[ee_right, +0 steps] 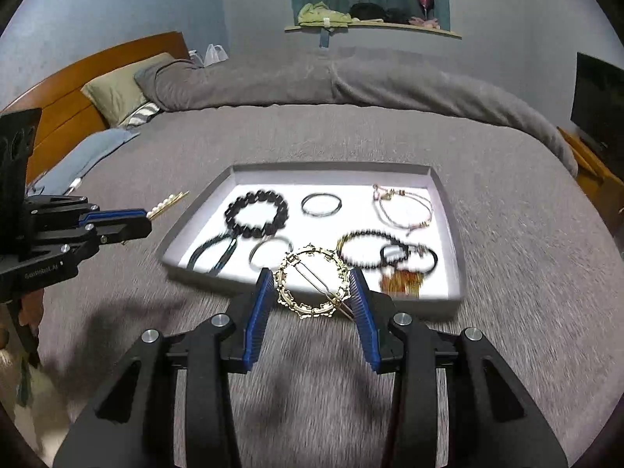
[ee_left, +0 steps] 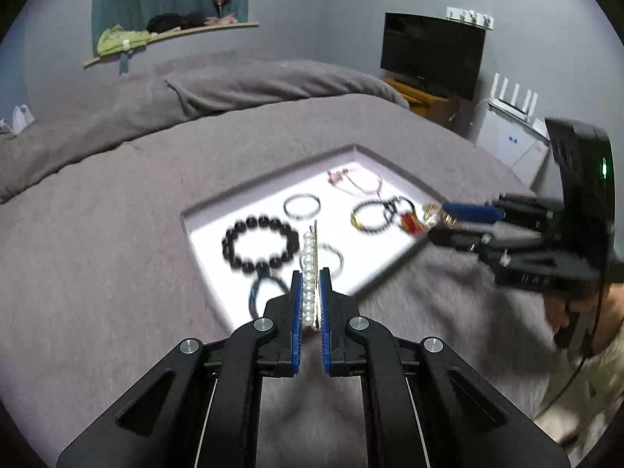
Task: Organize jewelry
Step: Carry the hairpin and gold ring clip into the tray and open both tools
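The left gripper [ee_left: 311, 288] is pinching a slim pearl-lined gold hair clip [ee_left: 309, 273]; the right gripper [ee_right: 312, 288] is clamping a round gold chain-rimmed barrette [ee_right: 312, 280]. Both are hovering at the shallow white tray [ee_right: 448, 210] of bracelets on the grey bed [ee_right: 312, 136]. Next, probably lowering each onto bare tray floor.

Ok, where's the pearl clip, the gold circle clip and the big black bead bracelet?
pearl clip [ee_left: 309, 273], left wrist view, on its row of pearls.
gold circle clip [ee_right: 312, 282], right wrist view, on the pin crossing its ring.
black bead bracelet [ee_right: 281, 210], right wrist view, on its right-hand beads.
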`<state>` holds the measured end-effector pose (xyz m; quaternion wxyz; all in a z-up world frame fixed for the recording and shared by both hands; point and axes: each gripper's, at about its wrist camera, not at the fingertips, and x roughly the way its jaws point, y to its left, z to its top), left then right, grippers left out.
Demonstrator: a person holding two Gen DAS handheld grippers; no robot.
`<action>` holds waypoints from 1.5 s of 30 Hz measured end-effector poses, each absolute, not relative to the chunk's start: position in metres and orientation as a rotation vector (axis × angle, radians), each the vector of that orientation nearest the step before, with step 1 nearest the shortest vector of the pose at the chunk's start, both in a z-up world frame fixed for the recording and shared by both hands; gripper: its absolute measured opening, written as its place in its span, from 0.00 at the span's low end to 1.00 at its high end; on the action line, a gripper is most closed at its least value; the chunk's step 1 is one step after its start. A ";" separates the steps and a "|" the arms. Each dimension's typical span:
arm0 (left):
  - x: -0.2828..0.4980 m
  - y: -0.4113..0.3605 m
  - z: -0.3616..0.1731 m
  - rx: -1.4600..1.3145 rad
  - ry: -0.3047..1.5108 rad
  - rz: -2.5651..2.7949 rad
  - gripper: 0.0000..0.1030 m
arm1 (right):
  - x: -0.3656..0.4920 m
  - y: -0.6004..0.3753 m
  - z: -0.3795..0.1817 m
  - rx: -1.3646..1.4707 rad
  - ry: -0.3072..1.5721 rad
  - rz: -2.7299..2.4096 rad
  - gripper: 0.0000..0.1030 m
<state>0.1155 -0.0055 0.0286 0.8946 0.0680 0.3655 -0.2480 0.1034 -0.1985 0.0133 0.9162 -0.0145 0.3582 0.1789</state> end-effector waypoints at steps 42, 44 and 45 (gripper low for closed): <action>0.233 -0.015 -0.014 0.118 0.898 -0.403 0.51 | 0.166 -0.190 -0.017 -0.064 0.903 0.419 0.59; 0.221 -0.009 -0.008 0.111 0.875 -0.399 0.64 | 0.154 -0.198 -0.012 -0.064 0.889 0.411 0.60; 0.217 -0.007 -0.006 0.106 0.864 -0.402 0.64 | 0.147 -0.202 -0.010 -0.062 0.880 0.407 0.60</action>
